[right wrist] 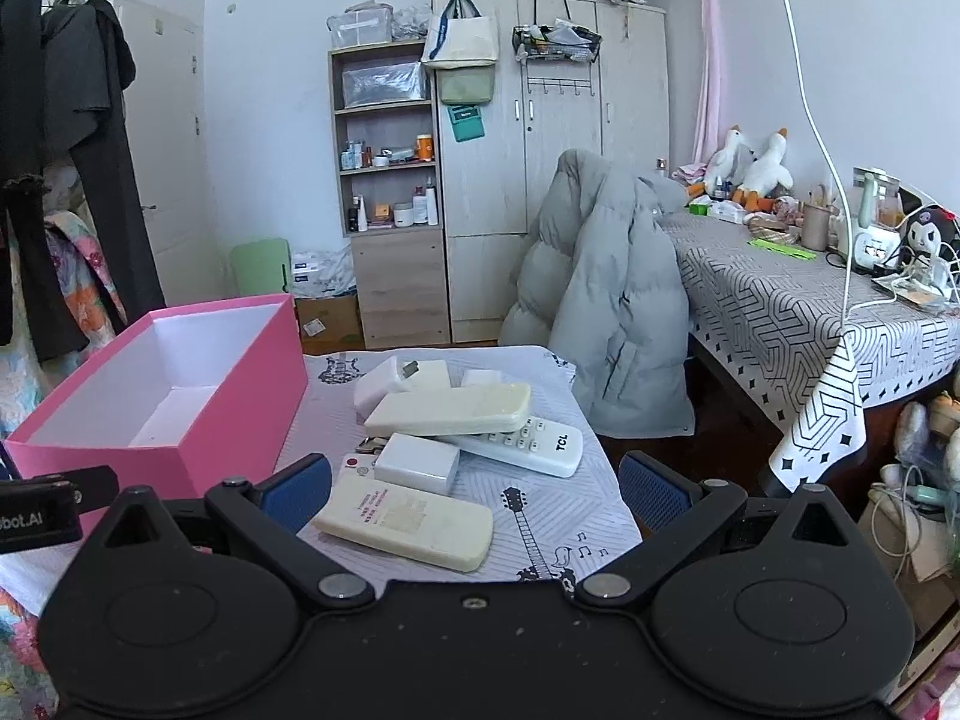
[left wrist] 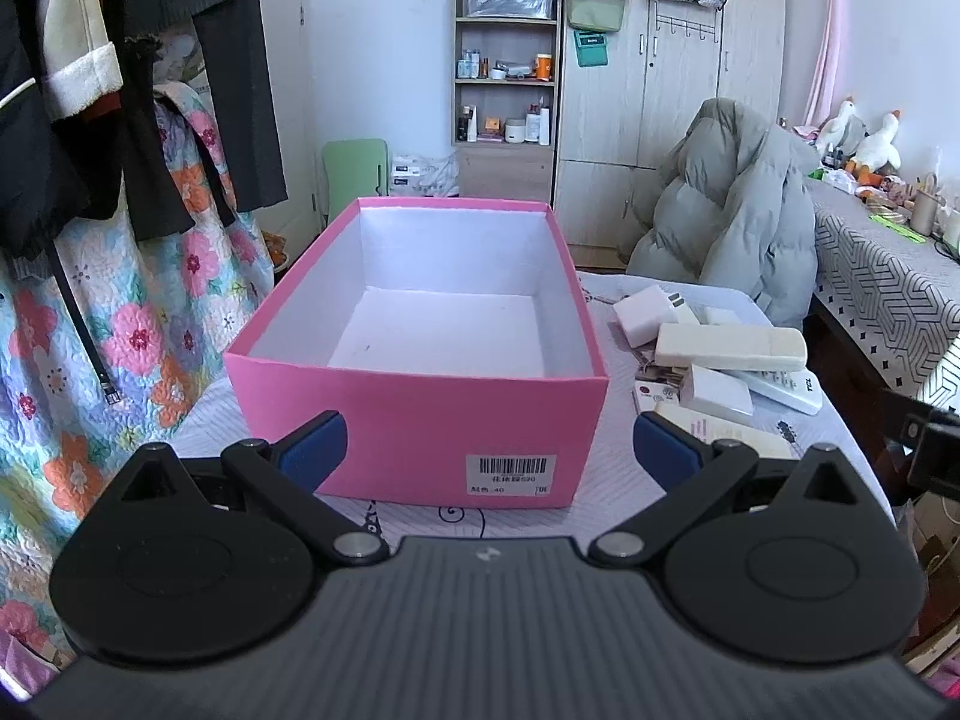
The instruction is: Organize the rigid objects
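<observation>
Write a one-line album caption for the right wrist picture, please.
Open right gripper hovers over remotes and chargers beside an empty pink box.

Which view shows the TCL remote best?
The right wrist view: the TCL remote shows its keypad and logo, partly under a cream remote. The left wrist view catches only its logo end under the pile.

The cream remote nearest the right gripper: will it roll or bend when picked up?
The cream remote looks like a flat, hard plastic slab, so it probably stays stiff and will not roll. It lies flat on the cloth, so it may slide when pushed. Its smooth shell could slip between the pads.
</observation>
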{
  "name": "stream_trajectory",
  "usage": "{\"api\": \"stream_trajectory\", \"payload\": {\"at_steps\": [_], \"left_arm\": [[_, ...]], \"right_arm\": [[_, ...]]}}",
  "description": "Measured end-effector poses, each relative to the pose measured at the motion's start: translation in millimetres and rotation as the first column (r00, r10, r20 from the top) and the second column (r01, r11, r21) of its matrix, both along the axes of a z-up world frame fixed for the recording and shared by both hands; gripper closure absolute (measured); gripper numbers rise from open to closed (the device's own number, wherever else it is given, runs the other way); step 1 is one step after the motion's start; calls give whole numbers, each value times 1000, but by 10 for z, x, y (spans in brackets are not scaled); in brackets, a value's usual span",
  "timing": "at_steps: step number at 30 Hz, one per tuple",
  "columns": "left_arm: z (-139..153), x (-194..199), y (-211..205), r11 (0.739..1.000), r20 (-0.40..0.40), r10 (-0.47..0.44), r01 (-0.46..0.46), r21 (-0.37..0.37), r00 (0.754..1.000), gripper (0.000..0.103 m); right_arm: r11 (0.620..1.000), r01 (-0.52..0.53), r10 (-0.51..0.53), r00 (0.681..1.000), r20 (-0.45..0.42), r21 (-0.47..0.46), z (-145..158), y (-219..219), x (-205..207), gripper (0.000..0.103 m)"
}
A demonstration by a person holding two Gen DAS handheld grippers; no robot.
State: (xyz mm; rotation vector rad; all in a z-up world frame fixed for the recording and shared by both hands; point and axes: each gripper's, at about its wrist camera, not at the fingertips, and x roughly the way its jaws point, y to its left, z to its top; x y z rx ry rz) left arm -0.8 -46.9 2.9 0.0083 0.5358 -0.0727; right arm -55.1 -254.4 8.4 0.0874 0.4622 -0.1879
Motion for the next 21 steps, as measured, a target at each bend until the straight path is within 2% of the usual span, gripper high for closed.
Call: {"api": "stream_trajectory", "payload": {"at_steps": [8, 21], "left_arm": [[8, -38, -24, 999, -8, 39, -39, -15, 999, 0], [-12, 12, -126, 1000, -42, 22, -22, -11, 999, 0]], "right_arm": [[1000, -18, 18, 1000, 20, -17, 46, 12, -19, 0], [1000, -19, 19, 1000, 12, 14, -21, -63, -17, 0]]}}
